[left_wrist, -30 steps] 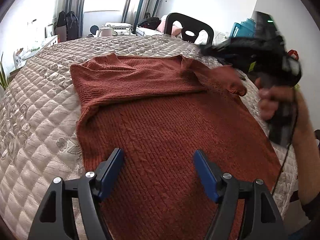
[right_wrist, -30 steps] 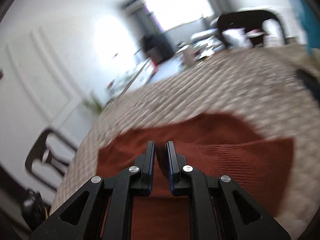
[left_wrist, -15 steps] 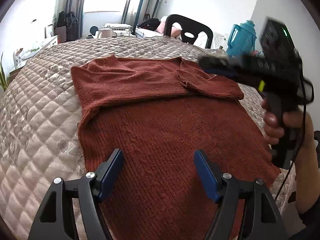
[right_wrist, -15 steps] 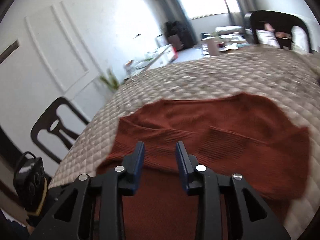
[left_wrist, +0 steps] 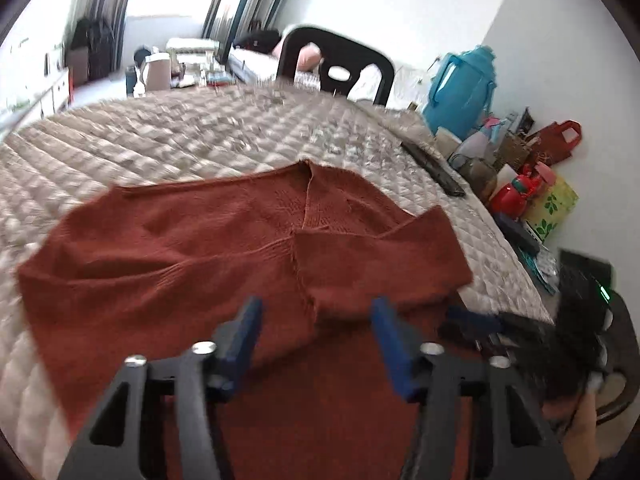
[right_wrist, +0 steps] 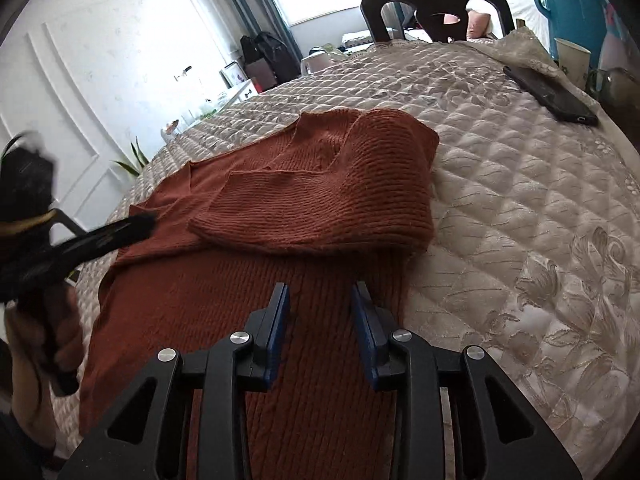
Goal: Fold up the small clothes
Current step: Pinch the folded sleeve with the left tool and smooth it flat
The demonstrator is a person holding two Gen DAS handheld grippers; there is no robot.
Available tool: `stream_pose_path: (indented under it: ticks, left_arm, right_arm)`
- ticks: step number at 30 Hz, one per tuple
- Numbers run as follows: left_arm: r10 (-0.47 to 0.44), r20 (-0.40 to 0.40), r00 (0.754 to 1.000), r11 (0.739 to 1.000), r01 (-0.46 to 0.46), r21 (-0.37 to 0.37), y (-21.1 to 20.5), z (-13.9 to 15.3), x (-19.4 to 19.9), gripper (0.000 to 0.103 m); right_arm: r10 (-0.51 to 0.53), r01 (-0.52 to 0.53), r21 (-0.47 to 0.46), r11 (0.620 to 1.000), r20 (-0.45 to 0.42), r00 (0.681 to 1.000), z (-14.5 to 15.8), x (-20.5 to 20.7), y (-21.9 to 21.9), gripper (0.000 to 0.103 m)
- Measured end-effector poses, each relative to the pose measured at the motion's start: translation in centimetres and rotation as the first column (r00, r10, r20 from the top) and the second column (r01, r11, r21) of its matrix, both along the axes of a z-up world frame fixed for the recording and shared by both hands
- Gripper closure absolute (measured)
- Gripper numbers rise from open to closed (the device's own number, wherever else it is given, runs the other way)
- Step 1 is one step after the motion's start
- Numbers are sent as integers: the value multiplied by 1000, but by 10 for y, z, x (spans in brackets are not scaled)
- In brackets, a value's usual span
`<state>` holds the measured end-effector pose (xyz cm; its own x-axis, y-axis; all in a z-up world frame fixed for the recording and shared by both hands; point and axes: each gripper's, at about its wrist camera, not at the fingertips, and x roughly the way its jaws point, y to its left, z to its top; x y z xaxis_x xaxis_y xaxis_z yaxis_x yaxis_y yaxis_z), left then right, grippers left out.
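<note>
A rust-red knit sweater (left_wrist: 240, 248) lies flat on a quilted bed (left_wrist: 200, 140), both sleeves folded in across its chest. The left gripper (left_wrist: 316, 328) hovers over the sweater's middle, its blue pads spread wide and holding nothing. The right gripper (right_wrist: 320, 312) hangs above the lower body of the sweater near its right edge, jaws parted with a clear gap, also empty. In the right wrist view the folded right sleeve (right_wrist: 332, 204) sits just ahead of the fingers. A black phone (right_wrist: 552, 96) rests on the bed well apart from the sweater. A black chair (right_wrist: 436, 4) stands at the far side.
</note>
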<state>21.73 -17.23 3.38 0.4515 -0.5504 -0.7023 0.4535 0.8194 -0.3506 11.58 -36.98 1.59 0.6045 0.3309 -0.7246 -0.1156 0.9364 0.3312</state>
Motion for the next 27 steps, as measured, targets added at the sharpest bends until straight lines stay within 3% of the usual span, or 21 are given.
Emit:
stream_pose_path:
  ticks: [2, 7, 9, 11, 12, 18, 22, 27]
  left_arm:
    - [4, -8, 1000, 1000, -4, 15, -9, -8, 12, 60]
    - [11, -14, 1000, 999, -10, 53, -28, -18, 30, 64]
    - [1, 5, 1000, 998, -1, 71, -31, -17, 27, 73]
    - [-7, 22, 1000, 997, 6, 80, -33, -15, 26, 94]
    - [-12, 31, 999, 997, 10, 82, -34, -14, 25, 97]
    - [40, 108, 993, 998, -44, 33, -7, 7, 9, 97]
    - [119, 69, 991, 993, -119, -4, 26, 5, 3, 97]
    - [136, 10, 991, 990, -137, 21, 37, -16, 2, 97]
  right_arm:
    - [0, 0, -2, 1000, 2, 1000, 0, 1, 1, 71]
    - [-1, 1, 43, 999, 2, 1000, -2, -1, -5, 71]
    - [-2, 1, 54, 999, 1, 1000, -2, -1, -7, 71]
    - [-2, 2, 55, 998, 2, 1000, -1, -2, -6, 71]
    - [-2, 2, 54, 999, 2, 1000, -2, -2, -6, 71]
    - [-3, 2, 44, 999, 3, 1000, -1, -2, -5, 71]
    - [-2, 2, 15, 1000, 4, 1000, 0, -3, -1, 71]
    - [-1, 1, -14, 1000, 7, 1000, 1, -3, 2, 71]
